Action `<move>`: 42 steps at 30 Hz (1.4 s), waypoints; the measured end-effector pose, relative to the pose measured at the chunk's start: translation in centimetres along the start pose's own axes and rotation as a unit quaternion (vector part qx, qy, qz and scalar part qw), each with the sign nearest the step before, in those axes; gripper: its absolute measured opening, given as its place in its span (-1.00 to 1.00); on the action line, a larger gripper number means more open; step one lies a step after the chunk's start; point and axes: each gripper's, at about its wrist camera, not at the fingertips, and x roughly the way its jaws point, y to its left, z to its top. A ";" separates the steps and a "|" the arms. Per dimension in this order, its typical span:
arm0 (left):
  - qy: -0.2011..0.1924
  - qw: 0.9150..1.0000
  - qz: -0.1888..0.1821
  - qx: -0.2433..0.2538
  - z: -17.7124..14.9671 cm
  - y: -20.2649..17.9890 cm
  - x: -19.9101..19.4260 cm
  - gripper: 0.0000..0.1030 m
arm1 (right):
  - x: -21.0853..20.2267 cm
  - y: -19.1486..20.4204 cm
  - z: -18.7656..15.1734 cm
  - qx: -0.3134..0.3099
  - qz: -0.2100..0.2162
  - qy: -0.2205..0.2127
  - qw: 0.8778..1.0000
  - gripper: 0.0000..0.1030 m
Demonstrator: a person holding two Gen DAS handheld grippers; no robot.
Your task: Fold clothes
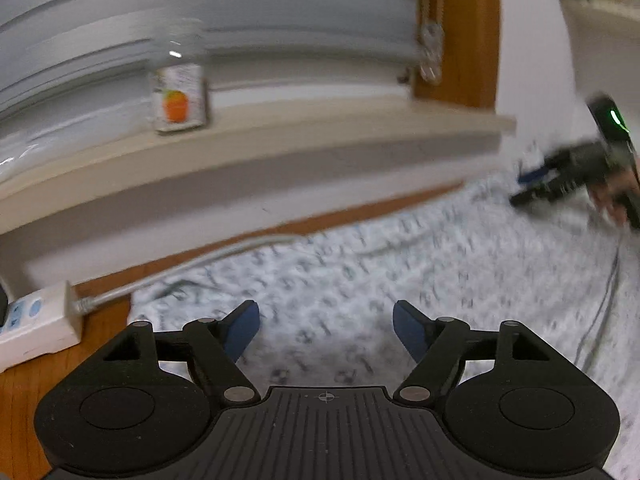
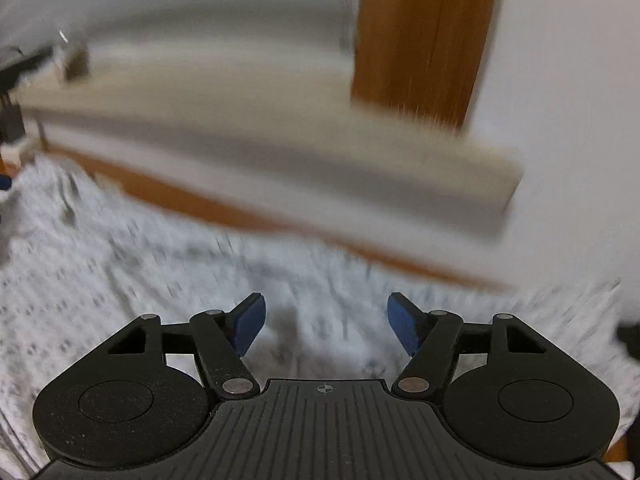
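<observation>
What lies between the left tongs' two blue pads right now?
Nothing is gripped: in the left wrist view the left tongs stand open, and only the patterned white garment lying flat beneath shows through the gap.

White garment (image 1: 360, 264) (grey speckled print), blue pads (image 1: 244, 330), orange-labelled jar (image 1: 178, 92)

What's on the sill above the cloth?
A clear jar with an orange-picture label stands on the sill, blinds behind it. Blur hides the jar's contents; the sill's left end is out of frame.
</observation>
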 end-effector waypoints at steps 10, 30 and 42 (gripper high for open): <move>0.032 0.999 -0.011 0.000 -0.7 -0.5 0.2 0.66 | -1.3 -2.9 1.5 0.032 -0.098 -0.056 0.993 -0.83; 0.018 0.998 -0.016 0.064 3.9 8.4 3.8 0.08 | -0.1 0.5 2.9 -0.095 0.006 -0.043 0.995 0.11; 0.000 0.998 0.016 0.054 3.3 10.1 3.8 -0.96 | 0.6 -1.5 1.9 -0.098 0.022 -0.024 0.995 -0.26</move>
